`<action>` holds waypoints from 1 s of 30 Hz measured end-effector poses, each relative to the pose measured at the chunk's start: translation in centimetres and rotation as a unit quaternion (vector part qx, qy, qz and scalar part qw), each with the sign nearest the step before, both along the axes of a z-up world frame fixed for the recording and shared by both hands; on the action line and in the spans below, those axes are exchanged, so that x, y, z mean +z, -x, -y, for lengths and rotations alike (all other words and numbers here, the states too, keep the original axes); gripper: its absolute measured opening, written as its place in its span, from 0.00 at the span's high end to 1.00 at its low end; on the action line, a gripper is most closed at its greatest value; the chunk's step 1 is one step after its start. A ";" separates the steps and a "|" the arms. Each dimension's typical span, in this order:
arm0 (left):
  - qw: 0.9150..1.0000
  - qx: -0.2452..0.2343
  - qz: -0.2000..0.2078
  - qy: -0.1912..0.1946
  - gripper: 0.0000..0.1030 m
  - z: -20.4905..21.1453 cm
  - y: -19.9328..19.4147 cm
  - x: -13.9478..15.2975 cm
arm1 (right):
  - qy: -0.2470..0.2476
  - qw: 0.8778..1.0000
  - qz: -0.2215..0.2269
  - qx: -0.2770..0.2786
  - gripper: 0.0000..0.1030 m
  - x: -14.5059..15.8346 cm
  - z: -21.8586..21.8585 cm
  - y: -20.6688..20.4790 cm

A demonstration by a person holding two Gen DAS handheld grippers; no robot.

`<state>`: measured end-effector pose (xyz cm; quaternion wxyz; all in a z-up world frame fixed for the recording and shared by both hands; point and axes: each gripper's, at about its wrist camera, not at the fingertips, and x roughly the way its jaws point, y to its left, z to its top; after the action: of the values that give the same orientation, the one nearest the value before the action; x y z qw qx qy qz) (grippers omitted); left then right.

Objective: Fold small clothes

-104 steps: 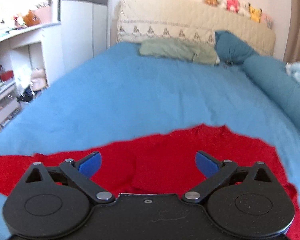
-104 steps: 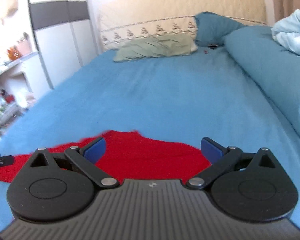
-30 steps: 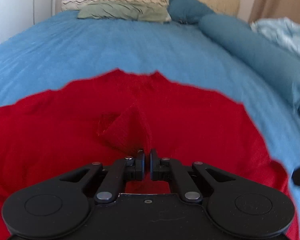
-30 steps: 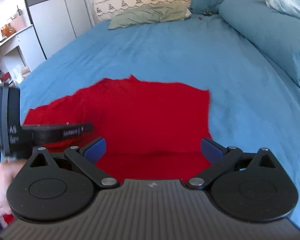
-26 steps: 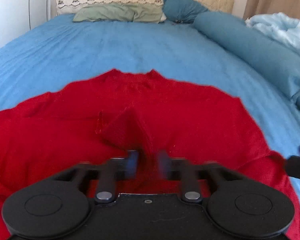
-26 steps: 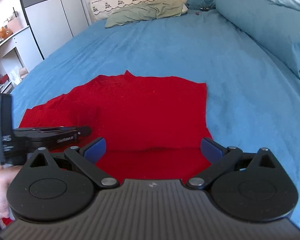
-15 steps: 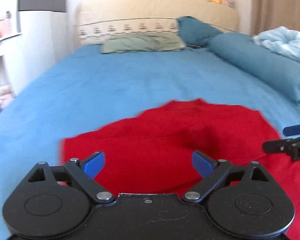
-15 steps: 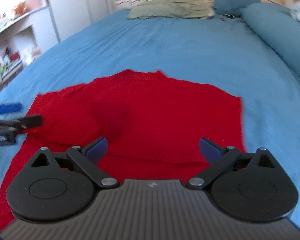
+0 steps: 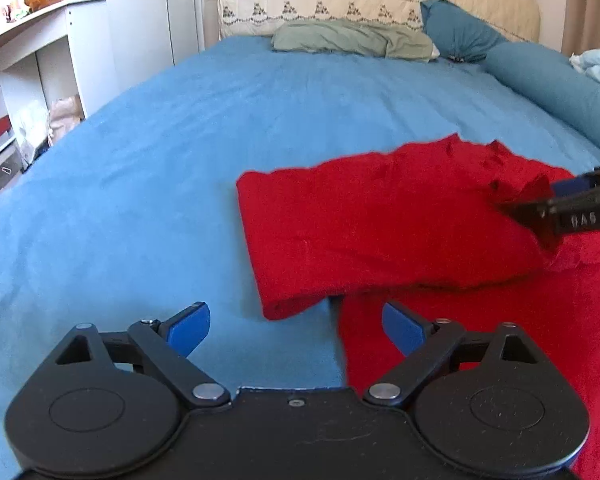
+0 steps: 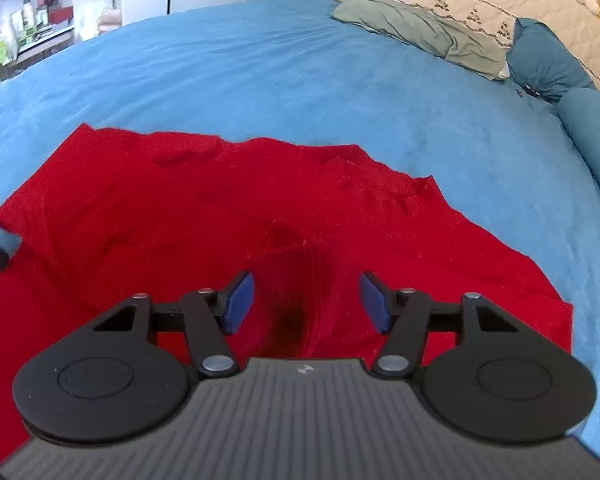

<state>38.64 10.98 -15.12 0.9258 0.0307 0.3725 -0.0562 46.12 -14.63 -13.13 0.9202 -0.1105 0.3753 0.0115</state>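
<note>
Red garment (image 9: 380, 220) now folded over (seemingly), left tool (image 9: 296, 330) released.

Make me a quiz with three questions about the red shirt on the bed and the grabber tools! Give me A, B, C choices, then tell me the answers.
1. Where does the red garment lie?
A. on the blue bedspread
B. on the white shelf
C. on the headboard

2. What colour are the pads on the left gripper?
A. yellow
B. blue
C. green

3. How do the jaws of the right gripper stand?
A. pressed tight together
B. apart, with a raised ridge of red cloth between them
C. clamped on a pillow

Answers:
1. A: blue bedspread shows all around the garment's edges.
2. B: both pads are plainly blue.
3. B: the jaws have just been closing, yet a gap still shows on each side of the ridge.
</note>
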 end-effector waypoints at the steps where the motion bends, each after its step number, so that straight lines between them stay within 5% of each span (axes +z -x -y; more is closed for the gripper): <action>1: 1.000 0.000 -0.003 0.000 0.10 0.1 -0.2 -0.4 | 0.002 1.000 -0.004 0.001 0.46 -0.2 0.1 -0.4; 2: 1.000 0.001 -0.004 0.001 0.10 0.3 -0.5 -0.7 | 0.005 1.000 -0.009 0.001 0.71 -0.2 0.1 -0.6; 3: 1.000 0.003 -0.003 0.001 0.11 0.4 -0.8 -0.9 | 0.007 1.000 -0.012 0.000 0.80 -0.2 0.2 -0.7; 9: 1.000 0.016 0.010 0.003 0.11 0.7 -1.8 -1.0 | -0.030 0.996 0.057 -0.059 0.80 3.2 4.2 0.6; 15: 0.999 0.030 0.016 -0.018 0.12 2.2 -3.4 -1.1 | -0.031 0.975 0.139 -0.172 0.80 6.0 10.8 3.5; 19: 0.998 0.048 0.004 -0.027 0.12 2.2 -4.2 -1.5 | -0.049 0.966 0.104 -0.230 0.80 3.7 15.1 4.6; 28: 0.998 0.053 0.000 -0.034 0.12 1.6 -3.1 -2.1 | -0.086 0.960 0.082 -0.254 0.78 -1.2 18.7 8.2; 30: 0.998 0.055 -0.003 -0.035 0.12 1.6 -2.8 -2.0 | -0.084 0.958 0.074 -0.264 0.66 -1.9 19.0 8.8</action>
<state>41.44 9.33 -17.12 0.9248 0.0428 0.3780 0.0076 37.31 -33.64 -15.02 0.9218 0.0697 0.3192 -0.2086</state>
